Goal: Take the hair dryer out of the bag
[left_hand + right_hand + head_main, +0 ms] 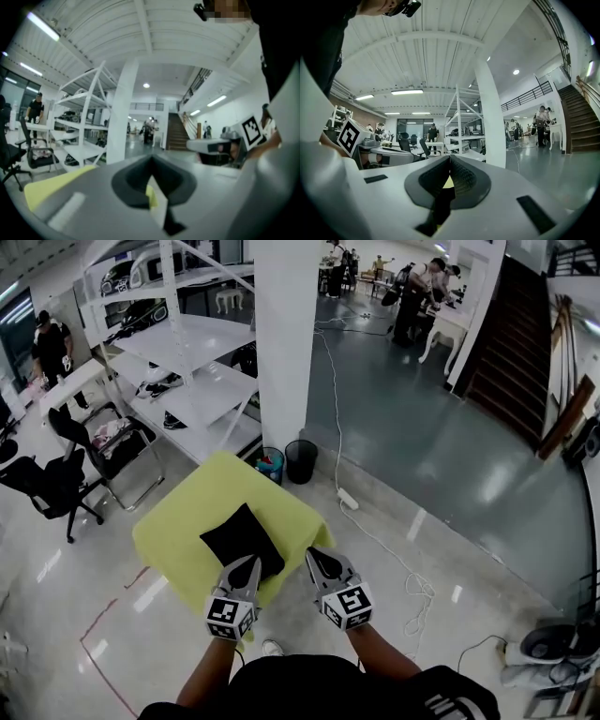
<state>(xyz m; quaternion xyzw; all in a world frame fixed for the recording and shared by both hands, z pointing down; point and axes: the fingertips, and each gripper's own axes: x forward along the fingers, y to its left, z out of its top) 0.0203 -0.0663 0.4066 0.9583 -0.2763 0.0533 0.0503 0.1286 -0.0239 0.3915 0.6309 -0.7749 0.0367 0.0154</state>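
Observation:
A black bag [242,542] lies on a small table with a yellow cloth [178,521], below me in the head view. No hair dryer shows. My left gripper [251,562] hovers at the bag's near right corner, jaws shut with nothing between them. To its right, my right gripper [312,554] hangs over the table's near edge, also shut and empty. In the left gripper view the closed jaws [151,159] point level, with the yellow cloth [51,185] at lower left. The right gripper view shows its closed jaws [450,159] aimed level across the room.
Behind the table stands a white pillar [286,334], with a black bin [301,461] and a teal bin [270,465] at its foot. White shelving [187,352] and black chairs [47,484] are at left. A power strip with cable [348,498] lies right.

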